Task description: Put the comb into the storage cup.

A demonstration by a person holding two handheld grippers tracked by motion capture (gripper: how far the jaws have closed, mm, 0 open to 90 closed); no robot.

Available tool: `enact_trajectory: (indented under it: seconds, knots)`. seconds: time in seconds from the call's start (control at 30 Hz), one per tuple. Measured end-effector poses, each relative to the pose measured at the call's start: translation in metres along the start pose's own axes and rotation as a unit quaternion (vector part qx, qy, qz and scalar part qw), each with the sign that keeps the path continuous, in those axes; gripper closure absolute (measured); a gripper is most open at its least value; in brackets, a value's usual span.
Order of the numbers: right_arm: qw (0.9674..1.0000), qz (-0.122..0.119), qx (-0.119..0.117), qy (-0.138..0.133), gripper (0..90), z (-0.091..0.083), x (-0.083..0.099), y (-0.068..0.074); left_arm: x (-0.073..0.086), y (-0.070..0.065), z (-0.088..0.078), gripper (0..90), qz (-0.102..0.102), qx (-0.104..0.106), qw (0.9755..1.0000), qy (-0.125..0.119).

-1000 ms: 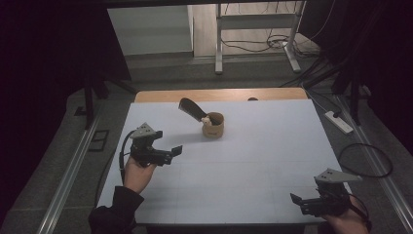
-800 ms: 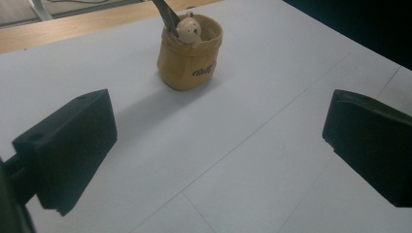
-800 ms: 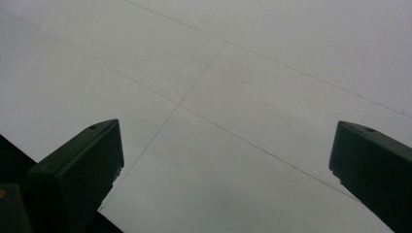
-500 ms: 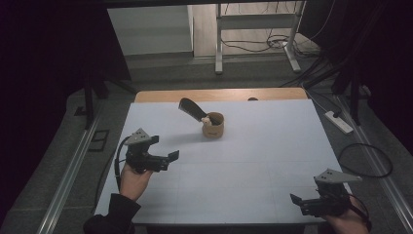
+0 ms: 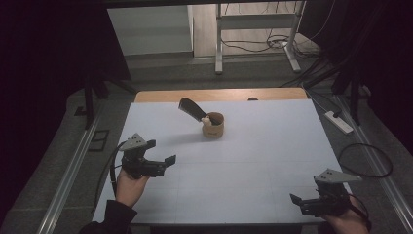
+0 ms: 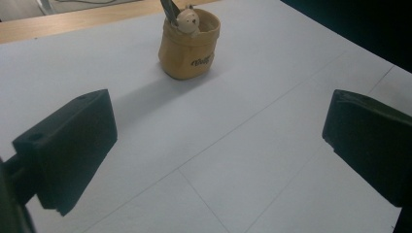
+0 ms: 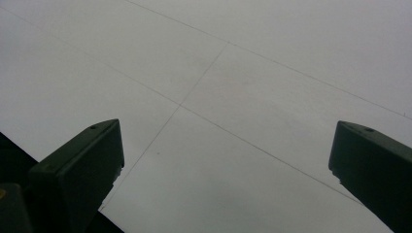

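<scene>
A small tan cup (image 5: 213,127) stands upright at the back middle of the white table (image 5: 272,146). A little bear figure (image 5: 207,120) sits on its rim, and a dark flat object (image 5: 191,108) leans out of it to the back left. In the left gripper view the cup (image 6: 189,48) is ahead of the jaws and well apart from them. My left gripper (image 5: 160,152) hovers open at the near left with nothing in it; its jaws (image 6: 221,126) stand wide. My right gripper (image 5: 311,196) is open at the near right corner, over bare table (image 7: 228,141).
A wooden strip (image 5: 229,94) borders the table's far edge. A white power strip (image 5: 338,122) and a looped black cable (image 5: 365,161) lie on the floor to the right. Metal frame legs (image 5: 218,44) stand behind the table.
My left gripper has drawn back a little toward the near edge of the table. The right gripper and the cup have not moved.
</scene>
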State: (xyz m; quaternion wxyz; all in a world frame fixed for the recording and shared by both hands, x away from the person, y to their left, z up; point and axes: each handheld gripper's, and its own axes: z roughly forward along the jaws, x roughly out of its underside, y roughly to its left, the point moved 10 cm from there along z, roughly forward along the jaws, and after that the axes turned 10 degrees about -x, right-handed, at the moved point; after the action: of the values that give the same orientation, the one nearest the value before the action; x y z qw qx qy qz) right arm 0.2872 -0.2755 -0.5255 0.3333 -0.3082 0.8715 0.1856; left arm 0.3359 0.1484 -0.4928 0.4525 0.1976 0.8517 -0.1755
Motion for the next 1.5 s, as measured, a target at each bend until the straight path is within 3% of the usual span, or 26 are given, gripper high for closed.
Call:
enact_trajectory:
  seconds: [1.0, 1.5]
  knots:
    - [1.0000, -0.002, 0.004, 0.000, 0.0, 0.000, 0.000, 0.000, 0.027, -0.001, -0.026, 0.0, 0.010, -0.021, 0.9996, 0.015]
    - [1.0000, -0.004, 0.005, 0.002, 0.0, 0.000, 0.000, 0.000, 0.041, 0.006, -0.044, 0.0, 0.001, -0.039, 0.9991, 0.018]
